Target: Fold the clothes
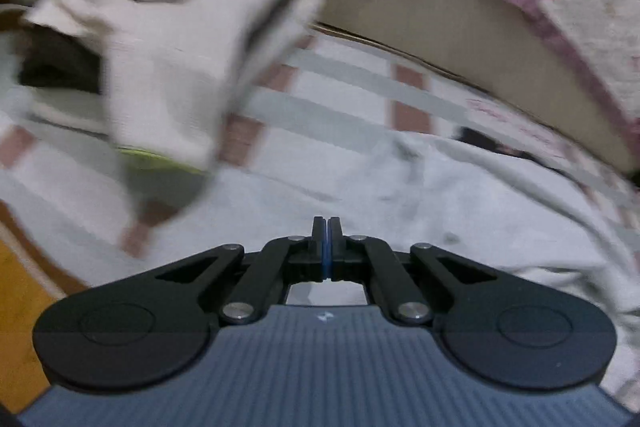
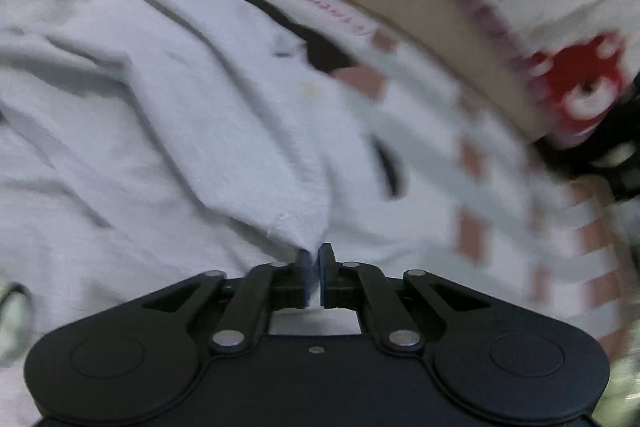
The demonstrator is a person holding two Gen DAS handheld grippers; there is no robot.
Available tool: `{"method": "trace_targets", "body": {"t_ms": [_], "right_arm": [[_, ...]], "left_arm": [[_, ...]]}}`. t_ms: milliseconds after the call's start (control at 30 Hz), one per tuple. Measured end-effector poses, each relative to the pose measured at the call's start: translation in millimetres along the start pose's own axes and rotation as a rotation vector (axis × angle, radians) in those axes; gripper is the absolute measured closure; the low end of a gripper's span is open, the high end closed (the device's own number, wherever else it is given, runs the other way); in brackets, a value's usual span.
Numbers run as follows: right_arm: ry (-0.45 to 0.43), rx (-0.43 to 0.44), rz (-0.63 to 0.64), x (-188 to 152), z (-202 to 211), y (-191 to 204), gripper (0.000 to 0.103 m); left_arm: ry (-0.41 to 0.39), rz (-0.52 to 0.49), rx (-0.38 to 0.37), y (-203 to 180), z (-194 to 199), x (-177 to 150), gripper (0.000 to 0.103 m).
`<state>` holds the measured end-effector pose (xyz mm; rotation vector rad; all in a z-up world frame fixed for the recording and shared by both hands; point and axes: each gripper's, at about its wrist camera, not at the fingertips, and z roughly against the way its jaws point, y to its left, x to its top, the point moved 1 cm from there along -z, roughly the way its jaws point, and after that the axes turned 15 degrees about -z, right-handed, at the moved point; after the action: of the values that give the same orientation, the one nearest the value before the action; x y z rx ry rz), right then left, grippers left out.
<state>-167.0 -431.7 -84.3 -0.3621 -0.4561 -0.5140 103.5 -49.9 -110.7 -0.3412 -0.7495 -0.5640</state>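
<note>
the pale grey garment (image 2: pixel 160 131) looks light and limp; right tool (image 2: pixel 314 259) pinches its near corner; left tool (image 1: pixel 326 227) closed, empty; grip hems.

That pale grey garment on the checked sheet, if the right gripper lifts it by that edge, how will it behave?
The pale grey garment lies in soft creases, so it will probably hang limp rather than hold shape. The right gripper pinches only a thin corner, so the rest likely trails and drags across the checked sheet. It looks thin, probably light.
</note>
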Motion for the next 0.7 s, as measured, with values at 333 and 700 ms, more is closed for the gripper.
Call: {"method": "trace_targets", "body": {"t_ms": [333,700], "right_arm": [[-0.013,0.478,-0.351,3,19,-72,0.074],[0.103,0.469,-0.327,21,-60,-89,0.074]], "left_arm": [[0.02,-0.134,-0.215,-38,-25,4,0.052],[0.129,-0.295,-0.177,-61,-48,-4,0.1]]}}
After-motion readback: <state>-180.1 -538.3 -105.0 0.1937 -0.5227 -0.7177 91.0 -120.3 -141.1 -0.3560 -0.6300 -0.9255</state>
